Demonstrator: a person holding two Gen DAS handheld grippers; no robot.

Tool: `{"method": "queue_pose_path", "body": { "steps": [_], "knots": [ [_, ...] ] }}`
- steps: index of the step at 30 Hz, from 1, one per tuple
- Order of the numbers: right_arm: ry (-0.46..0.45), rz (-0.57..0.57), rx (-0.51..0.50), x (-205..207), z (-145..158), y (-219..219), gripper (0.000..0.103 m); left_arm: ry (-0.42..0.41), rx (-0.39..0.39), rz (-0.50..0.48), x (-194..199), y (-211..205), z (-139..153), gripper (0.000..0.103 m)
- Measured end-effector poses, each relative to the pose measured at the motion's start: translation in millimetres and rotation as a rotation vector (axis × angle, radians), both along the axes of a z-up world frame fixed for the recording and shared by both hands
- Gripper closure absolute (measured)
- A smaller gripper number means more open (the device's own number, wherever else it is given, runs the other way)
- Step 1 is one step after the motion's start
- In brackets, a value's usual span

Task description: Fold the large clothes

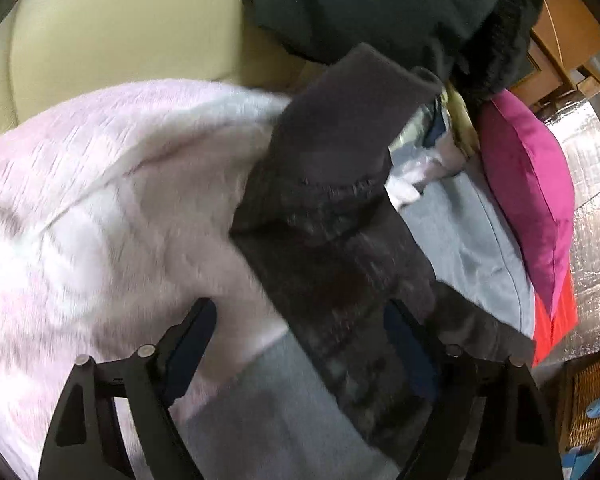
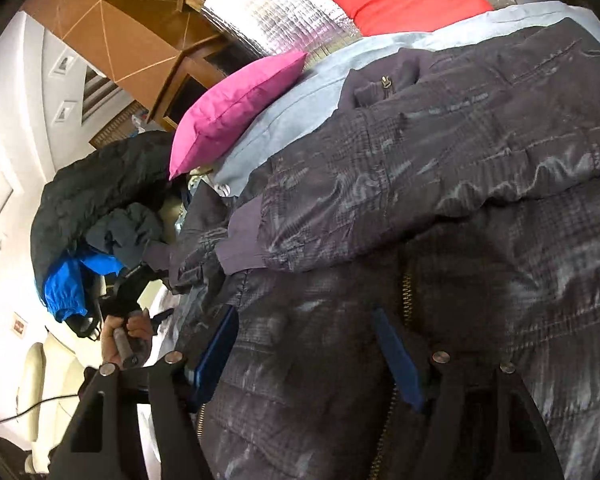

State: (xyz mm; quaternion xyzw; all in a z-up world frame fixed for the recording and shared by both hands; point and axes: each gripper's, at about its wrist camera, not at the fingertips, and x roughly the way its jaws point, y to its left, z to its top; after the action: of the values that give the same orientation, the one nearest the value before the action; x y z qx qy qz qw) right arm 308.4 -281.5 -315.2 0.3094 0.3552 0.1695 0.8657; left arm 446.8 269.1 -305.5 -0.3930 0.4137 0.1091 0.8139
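The left gripper (image 1: 300,344) is hanging over the jacket's dark sleeve (image 1: 340,184), which is lying across a pale pink knitted garment (image 1: 100,184) and the grey-blue sheet (image 1: 472,232). Its jaws are standing apart, the sleeve's lower stretch lying between them, and I am seeing no pad pressing on cloth. To do this fold well, it is probably best taking the sleeve near the ribbed cuff. Further right, the right gripper (image 2: 312,360) is also standing open over the dark quilted jacket (image 2: 440,184), spread front-up beside the magenta pillow (image 2: 236,108), its blue pads straddling the zip edge without visibly pinching; it should be pinning the body flat while the sleeve is being drawn across.
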Motion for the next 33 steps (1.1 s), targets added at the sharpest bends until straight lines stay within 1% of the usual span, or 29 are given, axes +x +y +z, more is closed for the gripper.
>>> {"method": "queue_pose_path", "body": {
  "steps": [1, 2, 3, 4, 5, 7, 8, 10, 14, 17, 19, 21, 22, 24, 26, 28, 29, 31, 32, 33],
  "knots": [
    [-0.004, 0.002, -0.006, 0, 1, 0, 0.029, 0.001, 0.006, 0.001, 3, 2, -1, 0.025],
    [-0.009, 0.005, -0.013, 0, 1, 1, 0.029, 0.002, 0.019, 0.003, 7, 3, -1, 0.031],
    [-0.011, 0.008, -0.018, 0, 1, 2, 0.029, 0.0, 0.027, 0.002, 10, 3, 0, 0.039],
    [-0.013, 0.009, -0.018, 0, 0, 2, 0.029, 0.0, 0.036, 0.001, 12, 4, 0, 0.043],
    [-0.014, 0.008, -0.017, 1, -1, 2, 0.029, 0.008, 0.053, 0.003, 15, 3, 1, 0.049],
    [-0.017, 0.007, -0.02, 1, -1, 2, 0.029, 0.017, 0.1, 0.009, 19, 2, 3, 0.071],
    [-0.018, 0.008, -0.023, 1, -1, 2, 0.029, 0.009, 0.108, -0.006, 22, 1, 4, 0.095],
    [-0.017, 0.008, -0.021, 1, 0, 3, 0.03, -0.003, 0.109, -0.016, 23, -5, 5, 0.096],
    [-0.012, -0.006, -0.001, -2, 2, -2, 0.032, -0.034, 0.164, -0.06, 21, -30, 24, 0.099],
    [-0.029, -0.035, 0.012, -8, 9, -9, 0.032, -0.102, 0.211, -0.123, 8, -63, 57, 0.099],
    [-0.047, -0.059, 0.011, -14, 16, -17, 0.032, -0.164, 0.268, -0.181, -5, -94, 86, 0.099],
    [-0.066, -0.091, 0.01, -23, 25, -29, 0.032, -0.231, 0.357, -0.256, -21, -140, 121, 0.099],
    [-0.072, -0.104, 0.01, -26, 28, -34, 0.032, -0.256, 0.384, -0.29, -28, -157, 133, 0.099],
    [-0.089, -0.137, 0.007, -36, 36, -49, 0.032, -0.323, 0.409, -0.383, -45, -205, 155, 0.099],
    [-0.104, -0.179, 0.001, -48, 44, -67, 0.032, -0.367, 0.42, -0.462, -57, -246, 165, 0.1],
    [-0.108, -0.216, 0.004, -59, 47, -83, 0.032, -0.4, 0.424, -0.578, -72, -298, 168, 0.101],
    [-0.109, -0.239, 0.007, -66, 48, -93, 0.032, -0.407, 0.421, -0.618, -80, -314, 168, 0.101],
    [-0.109, -0.274, 0.013, -76, 49, -109, 0.032, -0.414, 0.444, -0.731, -90, -369, 160, 0.101],
    [-0.108, -0.291, 0.014, -81, 50, -117, 0.032, -0.411, 0.451, -0.764, -91, -384, 156, 0.101],
    [-0.108, -0.305, 0.014, -84, 51, -123, 0.032, -0.406, 0.454, -0.831, -95, -409, 148, 0.101]
  ]
}}
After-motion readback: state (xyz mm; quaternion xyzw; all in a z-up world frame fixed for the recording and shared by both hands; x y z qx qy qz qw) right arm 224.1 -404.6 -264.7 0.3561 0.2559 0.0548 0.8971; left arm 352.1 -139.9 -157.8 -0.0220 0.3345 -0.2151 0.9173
